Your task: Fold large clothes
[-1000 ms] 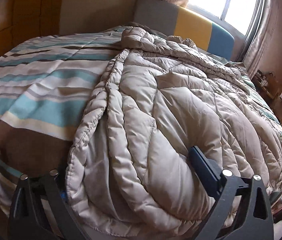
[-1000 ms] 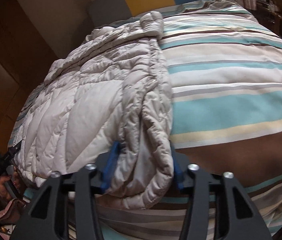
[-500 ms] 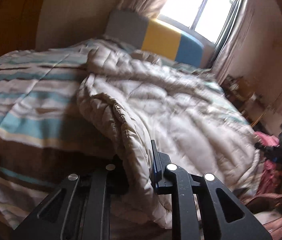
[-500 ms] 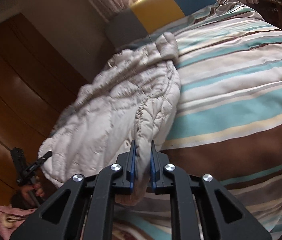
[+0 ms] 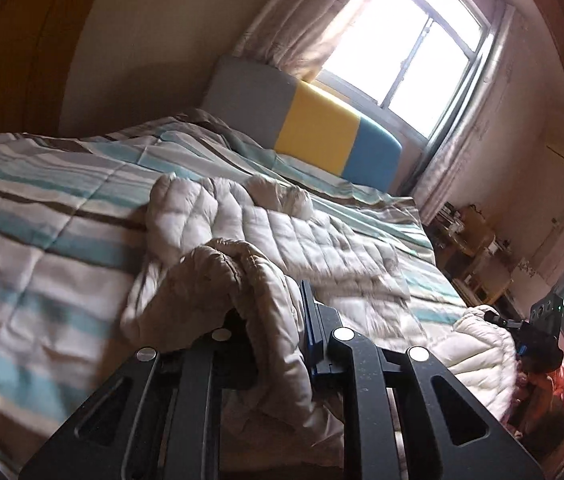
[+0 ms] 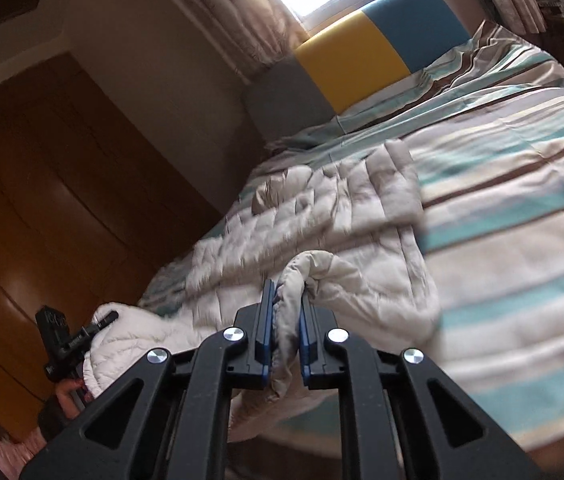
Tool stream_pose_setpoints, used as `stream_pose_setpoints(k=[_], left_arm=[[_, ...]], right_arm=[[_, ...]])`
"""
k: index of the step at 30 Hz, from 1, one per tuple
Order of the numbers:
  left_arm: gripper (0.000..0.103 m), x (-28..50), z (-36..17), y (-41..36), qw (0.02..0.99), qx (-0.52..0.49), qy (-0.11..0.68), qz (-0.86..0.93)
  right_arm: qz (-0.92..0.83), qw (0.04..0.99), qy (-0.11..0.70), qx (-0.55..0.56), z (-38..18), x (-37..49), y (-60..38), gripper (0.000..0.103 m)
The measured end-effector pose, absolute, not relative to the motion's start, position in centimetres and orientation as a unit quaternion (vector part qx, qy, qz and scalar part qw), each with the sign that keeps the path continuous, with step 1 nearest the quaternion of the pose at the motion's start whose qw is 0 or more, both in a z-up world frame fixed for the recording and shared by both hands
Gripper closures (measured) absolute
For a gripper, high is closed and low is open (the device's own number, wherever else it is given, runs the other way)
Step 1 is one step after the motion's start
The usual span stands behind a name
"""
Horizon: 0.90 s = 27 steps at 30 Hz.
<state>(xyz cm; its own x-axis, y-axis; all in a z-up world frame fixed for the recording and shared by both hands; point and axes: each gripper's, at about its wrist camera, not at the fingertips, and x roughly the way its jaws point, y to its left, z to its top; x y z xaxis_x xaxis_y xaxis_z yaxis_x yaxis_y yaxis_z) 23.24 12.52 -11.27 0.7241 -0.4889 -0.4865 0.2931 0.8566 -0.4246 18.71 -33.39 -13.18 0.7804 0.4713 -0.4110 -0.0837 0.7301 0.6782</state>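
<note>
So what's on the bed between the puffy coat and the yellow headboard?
Just the striped blanket. In the right wrist view it runs bare from the puffy coat up to the headboard.

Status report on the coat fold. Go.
Left tool shut on the padded coat's near edge. Right tool shut on the same edge. Edge raised off the striped duvet. Nothing in the way.

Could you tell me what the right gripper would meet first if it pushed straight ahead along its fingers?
Probably more of the quilted coat it already grips, since the right gripper points slightly down across it; depth is uncertain.
</note>
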Motion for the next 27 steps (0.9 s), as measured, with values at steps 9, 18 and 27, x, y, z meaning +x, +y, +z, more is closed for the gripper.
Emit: stream_pose_setpoints(k=[9, 18, 27], left_arm=[[0.086, 31.5, -12.2, 12.9, 0.908, -0.176, 0.329, -0.192], [0.086, 39.3, -15.3, 12.0, 0.889, -0.192, 0.388, -0.150], [0.065, 42.1, -17.7, 12.2, 0.875, -0.234, 0.402, -0.134]], right_arm=[[0.134, 0.865, 0.300, 0.378, -14.4, 26.8, -36.9, 0.094], [0.091, 0.858, 0.334, 0.380, -17.6, 34.4, -38.7, 0.094], [0.072, 0.842, 0.339, 0.413, -22.0, 37.1, -39.7, 0.091]])
